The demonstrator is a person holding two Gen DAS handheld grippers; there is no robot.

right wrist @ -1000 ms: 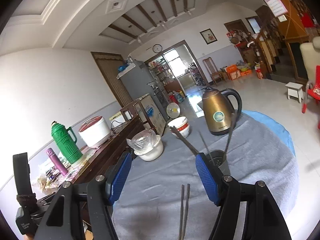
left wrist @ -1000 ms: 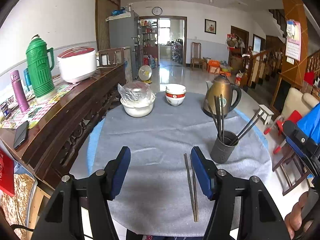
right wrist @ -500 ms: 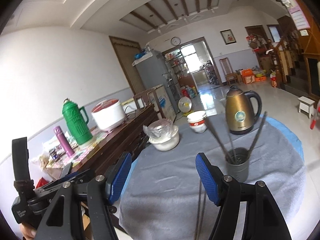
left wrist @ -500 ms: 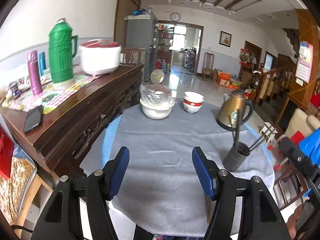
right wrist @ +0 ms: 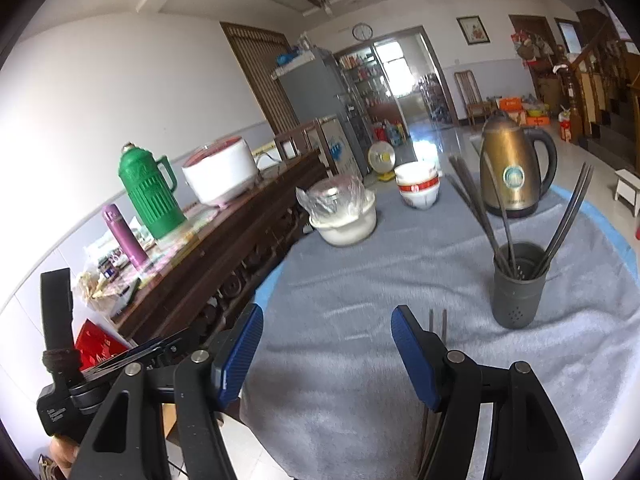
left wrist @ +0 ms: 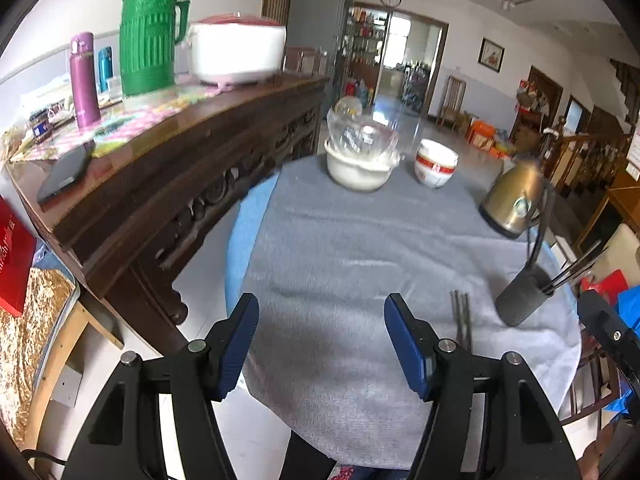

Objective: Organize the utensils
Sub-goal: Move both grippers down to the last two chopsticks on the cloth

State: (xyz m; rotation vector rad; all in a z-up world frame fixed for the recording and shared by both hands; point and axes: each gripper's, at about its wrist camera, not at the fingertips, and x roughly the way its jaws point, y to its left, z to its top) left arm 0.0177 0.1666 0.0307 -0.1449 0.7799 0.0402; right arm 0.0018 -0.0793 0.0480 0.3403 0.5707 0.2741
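Observation:
A pair of dark chopsticks point(left wrist: 462, 314) lies flat on the grey cloth of the round table point(left wrist: 360, 248), partly hidden behind the right finger in both views point(right wrist: 437, 322). A dark grey holder point(right wrist: 518, 284) with several chopsticks in it stands upright to their right point(left wrist: 522, 298). My left gripper point(left wrist: 320, 336) hovers open over the table's near edge, the chopsticks just right of it. My right gripper point(right wrist: 326, 344) is open too, nothing between its blue pads, the loose chopsticks passing under its right finger.
A bronze kettle point(right wrist: 510, 170), stacked bowls point(right wrist: 418, 188) and a plastic-covered white bowl point(right wrist: 344, 216) stand at the table's far side. A dark wooden sideboard point(left wrist: 168, 160) with a green thermos point(left wrist: 150, 30), rice cooker and phone runs along the left. Chairs stand at the right.
Both grippers have drawn back and sunk toward the table's near edge and swung left. The sideboard now fills more of both views. Their jaws stayed open.

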